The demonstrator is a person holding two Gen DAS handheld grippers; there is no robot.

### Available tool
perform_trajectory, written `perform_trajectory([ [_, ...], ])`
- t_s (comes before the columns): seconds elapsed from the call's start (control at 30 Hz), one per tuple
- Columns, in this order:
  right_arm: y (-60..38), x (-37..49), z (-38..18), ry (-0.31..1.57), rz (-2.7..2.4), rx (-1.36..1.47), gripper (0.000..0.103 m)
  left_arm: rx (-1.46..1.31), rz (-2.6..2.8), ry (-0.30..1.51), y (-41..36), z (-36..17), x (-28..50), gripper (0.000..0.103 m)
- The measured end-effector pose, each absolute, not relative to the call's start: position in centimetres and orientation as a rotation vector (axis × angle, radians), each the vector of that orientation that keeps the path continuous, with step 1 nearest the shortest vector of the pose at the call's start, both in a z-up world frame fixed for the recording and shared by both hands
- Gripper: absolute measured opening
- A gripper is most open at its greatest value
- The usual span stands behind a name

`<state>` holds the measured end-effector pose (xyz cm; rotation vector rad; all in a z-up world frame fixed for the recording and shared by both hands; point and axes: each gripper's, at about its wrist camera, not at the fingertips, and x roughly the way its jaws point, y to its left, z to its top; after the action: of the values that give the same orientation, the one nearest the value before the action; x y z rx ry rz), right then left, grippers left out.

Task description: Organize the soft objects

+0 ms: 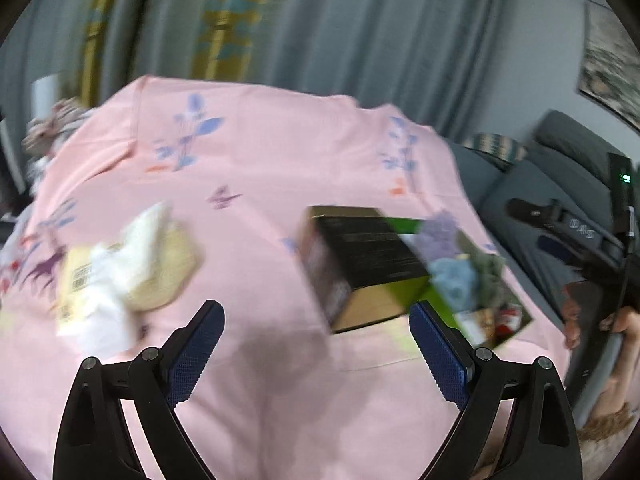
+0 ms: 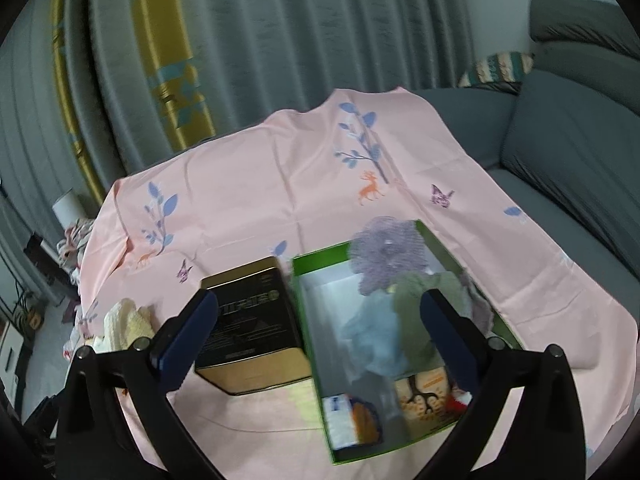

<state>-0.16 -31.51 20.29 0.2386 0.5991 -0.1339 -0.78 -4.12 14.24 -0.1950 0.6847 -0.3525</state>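
A green open box (image 2: pixel 308 280) on the pink cloth holds a purple knitted piece (image 2: pixel 386 254), a light blue cloth (image 2: pixel 372 344) and a grey-green cloth (image 2: pixel 416 304). The box also shows in the left wrist view (image 1: pixel 440 308), with the cloths (image 1: pixel 456 280) inside. A pile of cream and white soft cloths (image 1: pixel 132 264) lies at the left; its edge shows in the right wrist view (image 2: pixel 124 320). My left gripper (image 1: pixel 316 336) is open and empty above the pink cloth. My right gripper (image 2: pixel 320 334) is open and empty above the box.
A black and gold tin box (image 2: pixel 252 328) stands left of the green box, also in the left wrist view (image 1: pixel 360 268). The pink tablecloth (image 2: pixel 260 184) covers the table. A grey sofa (image 2: pixel 568 152) stands at the right and curtains (image 2: pixel 260 40) hang behind.
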Motion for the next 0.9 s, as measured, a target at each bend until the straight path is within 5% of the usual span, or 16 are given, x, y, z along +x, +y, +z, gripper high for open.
perform_trajectory([
  [0.47,-22.3,1.2,18.2,0.676,0.05,0.173,0.101,-0.321,-0.115,0.744,7.5,6.5,-2.3,0.094],
  [0.9,-7.6,9.7,11.0,0.976,0.319,0.254,0.098,-0.359,0.038,0.794,11.6,5.3,-1.8,0.094],
])
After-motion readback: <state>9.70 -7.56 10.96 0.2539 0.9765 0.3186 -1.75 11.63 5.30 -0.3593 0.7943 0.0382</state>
